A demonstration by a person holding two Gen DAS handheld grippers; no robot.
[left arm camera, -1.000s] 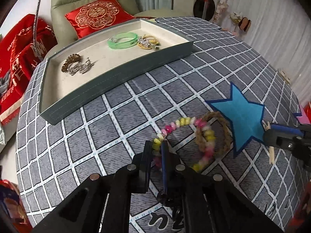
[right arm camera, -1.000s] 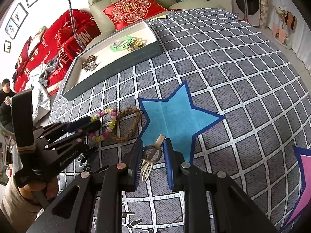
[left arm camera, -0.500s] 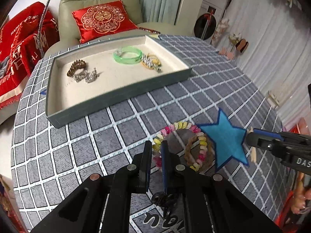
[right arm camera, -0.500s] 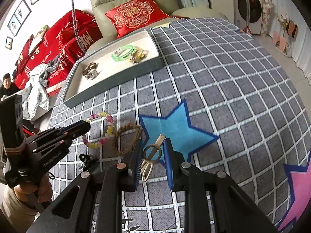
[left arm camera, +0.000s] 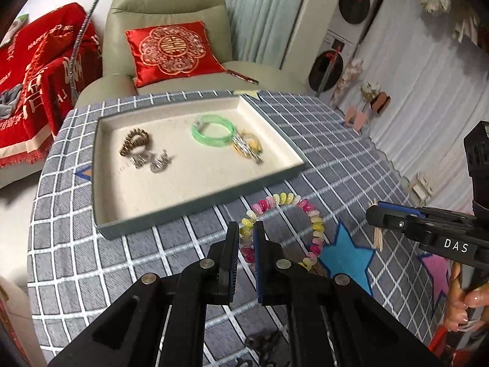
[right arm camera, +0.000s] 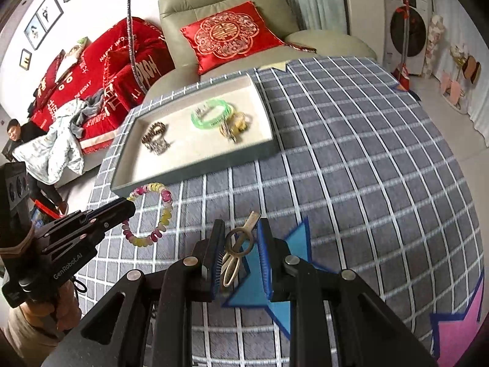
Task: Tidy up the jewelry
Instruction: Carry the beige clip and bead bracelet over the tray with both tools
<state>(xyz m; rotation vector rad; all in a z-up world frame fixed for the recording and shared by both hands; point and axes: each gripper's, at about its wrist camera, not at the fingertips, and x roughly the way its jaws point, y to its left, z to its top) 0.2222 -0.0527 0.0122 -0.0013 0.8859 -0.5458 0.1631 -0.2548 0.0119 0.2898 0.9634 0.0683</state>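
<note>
Left tool (left arm camera: 245, 237) pinches the bead bracelet (left arm camera: 285, 229); right tool (right arm camera: 238, 244) clasps the hairpin (right arm camera: 237, 249).

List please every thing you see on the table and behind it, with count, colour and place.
tablecloth: one, grey checked, under everything
tray: one, grey with cream lining, on tablecloth
bangle: one, green, in tray
coiled band: one, brown, in tray
silver pieces: several, beside coiled band
blue star: one, on tablecloth
cushion: one, red, on armchair
beaded bracelet: one, multicoloured, in left claw
hair clip: one, gold, in right claw
left claw: black, shut
right claw: black, shut
</note>
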